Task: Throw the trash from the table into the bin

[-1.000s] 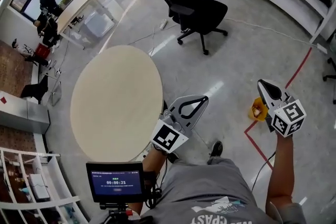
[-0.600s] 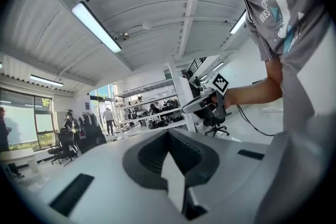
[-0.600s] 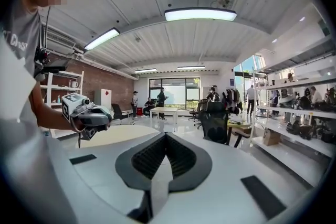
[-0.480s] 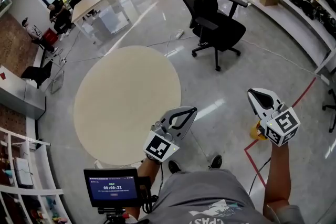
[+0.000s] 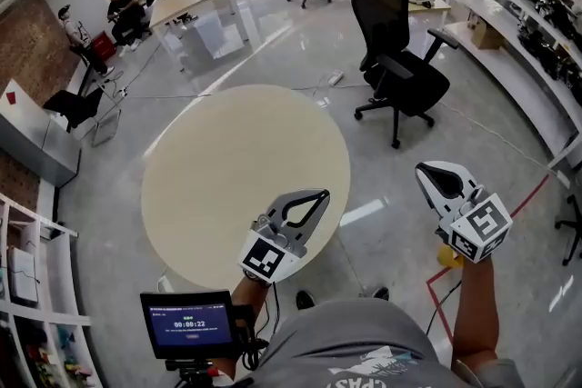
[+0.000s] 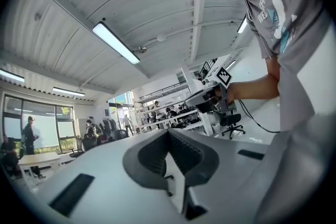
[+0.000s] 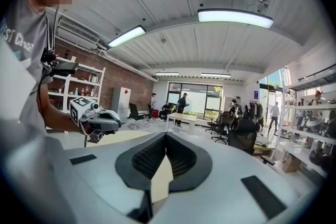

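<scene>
Head view: I'm standing at the near edge of the round beige table [image 5: 227,168], both arms out in front of me.
Left arm: it comes up from the bottom of the picture, and the left claw [image 5: 321,194] sits over the table's near rim, nose slanting up and to the right.
Left claw state: pinched tight, the ribbed pads meet at the tip and nothing is caught between them.
Left marker cube: the cube [image 5: 265,257] rides at the back of the claw, just above my chest screen [image 5: 186,321].
Right arm: the bare forearm [image 5: 471,313] stretches straight ahead, well to the right of the table, with the right claw [image 5: 421,170] out over grey floor.
Right claw state: closed up too, pads together, carrying nothing.
Pointing: both claw views look roughly level across the office, and each one catches the other claw out to its side.
Task's thing: the table is the part of the job I can see. It lies ahead and to my left, with its plain top facing me.
Container one: a yellow object [image 5: 445,257] sits on the floor and peeks out beside my right cube, next to the red floor tape [image 5: 436,291]. It's mostly hidden, so I can't tell what it is or what's in it.
Container two: a cardboard box [image 5: 486,34] rests on the low shelf along the right wall, and its contents can't be made out.
Nearby: a black office chair [image 5: 400,73] stands beyond the table.
</scene>
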Demonstrator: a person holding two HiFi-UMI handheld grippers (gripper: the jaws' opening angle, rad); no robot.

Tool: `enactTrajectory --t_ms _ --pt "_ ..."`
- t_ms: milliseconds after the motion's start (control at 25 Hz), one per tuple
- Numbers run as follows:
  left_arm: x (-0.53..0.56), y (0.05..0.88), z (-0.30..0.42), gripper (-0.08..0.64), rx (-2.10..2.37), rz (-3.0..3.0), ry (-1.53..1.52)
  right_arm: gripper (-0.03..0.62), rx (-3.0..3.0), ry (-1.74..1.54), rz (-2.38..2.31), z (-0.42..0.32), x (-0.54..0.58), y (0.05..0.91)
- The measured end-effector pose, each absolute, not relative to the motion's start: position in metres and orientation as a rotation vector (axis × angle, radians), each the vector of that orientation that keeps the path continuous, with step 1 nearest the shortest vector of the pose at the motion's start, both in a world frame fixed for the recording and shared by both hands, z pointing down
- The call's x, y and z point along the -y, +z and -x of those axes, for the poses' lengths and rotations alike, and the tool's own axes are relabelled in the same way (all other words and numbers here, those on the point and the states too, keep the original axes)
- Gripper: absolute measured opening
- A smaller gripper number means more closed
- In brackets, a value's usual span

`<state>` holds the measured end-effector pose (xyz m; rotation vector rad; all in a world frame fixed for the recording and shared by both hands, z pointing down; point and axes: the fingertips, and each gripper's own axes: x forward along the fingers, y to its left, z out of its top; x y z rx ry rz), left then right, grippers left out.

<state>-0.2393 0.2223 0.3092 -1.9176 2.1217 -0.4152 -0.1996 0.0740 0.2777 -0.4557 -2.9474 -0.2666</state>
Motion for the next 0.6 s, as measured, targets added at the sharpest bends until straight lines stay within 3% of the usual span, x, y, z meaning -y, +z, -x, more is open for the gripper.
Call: enactTrajectory --t_ms 600 --pt "-0.394 0.296 0.327 0.043 -2.237 1.721 -0.423 0.009 2.896 -0.348 0.811 0.323 -0.290 0.258"
